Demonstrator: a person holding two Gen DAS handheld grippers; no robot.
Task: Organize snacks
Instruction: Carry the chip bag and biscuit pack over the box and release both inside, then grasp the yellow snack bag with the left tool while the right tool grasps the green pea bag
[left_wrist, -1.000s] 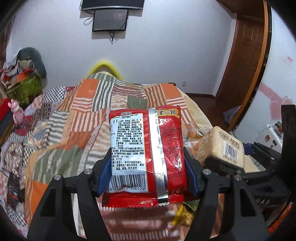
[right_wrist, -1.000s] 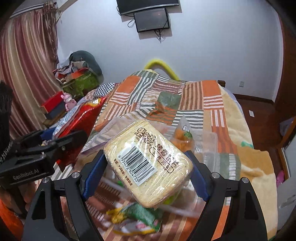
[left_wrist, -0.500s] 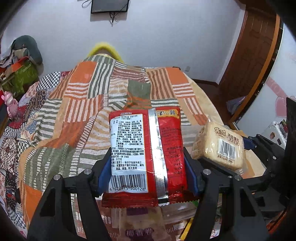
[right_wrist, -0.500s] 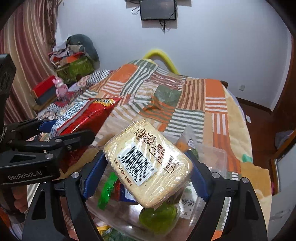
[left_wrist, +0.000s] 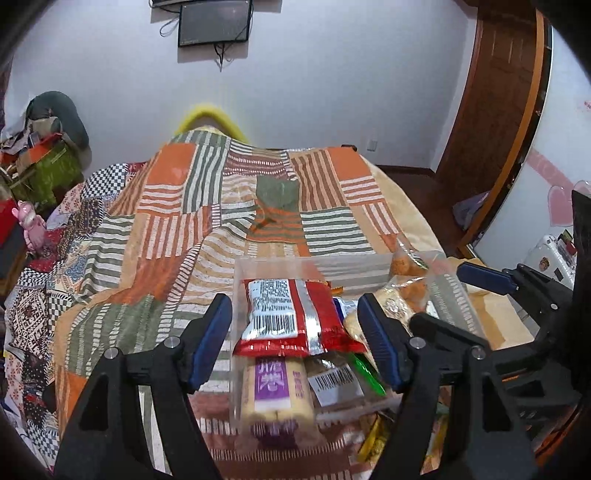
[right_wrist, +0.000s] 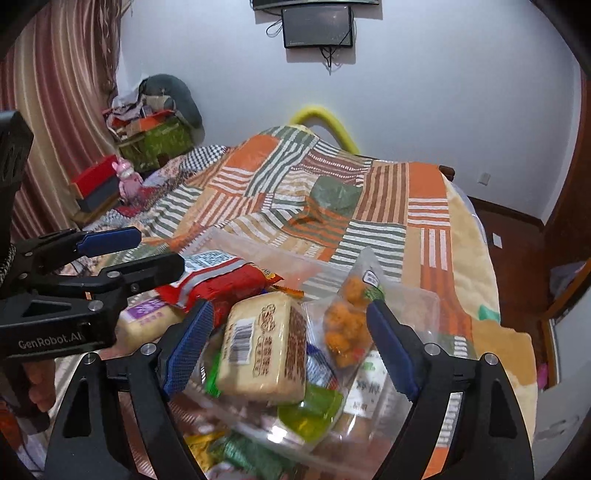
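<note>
Noodle packet (left_wrist: 291, 317) atop snacks in clear bin (left_wrist: 273, 266), biscuit pack (right_wrist: 264, 350) right of it, bin on quilt (left_wrist: 177, 236).

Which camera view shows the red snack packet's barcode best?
The left wrist view: the red snack packet lies face-on, barcode readable. The right wrist view shows it obliquely, partly behind the left tool.

A bed spread with an orange, green and white striped patchwork quilt (left_wrist: 207, 236) carries a clear plastic rectangular container (left_wrist: 273, 266), with loose yellow and green snack wrappers (right_wrist: 221, 448) lying beside it.
</note>
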